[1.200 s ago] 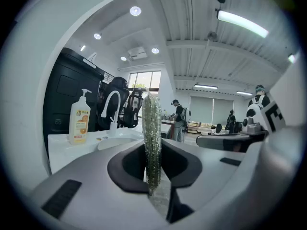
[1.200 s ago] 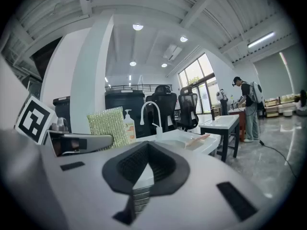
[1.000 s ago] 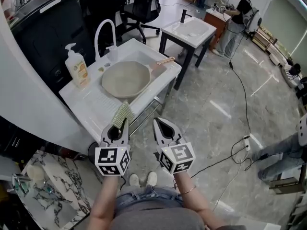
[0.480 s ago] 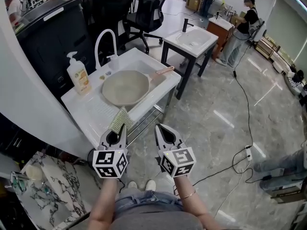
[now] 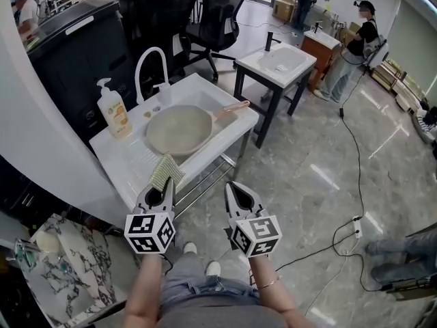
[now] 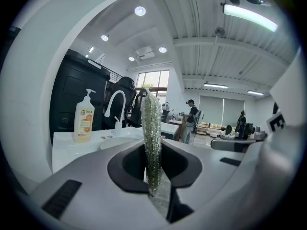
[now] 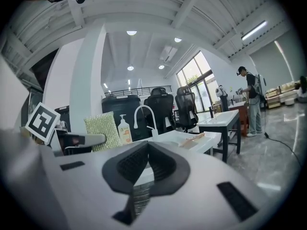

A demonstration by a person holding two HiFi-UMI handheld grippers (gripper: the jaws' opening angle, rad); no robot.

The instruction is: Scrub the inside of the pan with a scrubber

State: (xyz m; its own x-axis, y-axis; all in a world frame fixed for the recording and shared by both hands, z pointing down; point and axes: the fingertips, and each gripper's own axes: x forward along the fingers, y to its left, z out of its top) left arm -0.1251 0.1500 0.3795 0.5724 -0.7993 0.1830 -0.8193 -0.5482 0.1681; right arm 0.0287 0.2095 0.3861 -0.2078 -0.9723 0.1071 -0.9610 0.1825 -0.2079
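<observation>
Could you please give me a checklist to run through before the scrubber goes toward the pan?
1. Scrubber clamped in the left gripper: ok, the jaws are shut on it and it stands upright.
2. Right gripper free: ok, its jaws are together with nothing between them.
3. Pan sitting in the sink with its inside facing up: ok.
4. Pan handle open for steadying: ok, it points right with nothing on it.
5. Grippers at the pan: not ok, both are short of it, near the sink's front edge.
6. Pan interior wet or soaped: cannot tell.
</observation>
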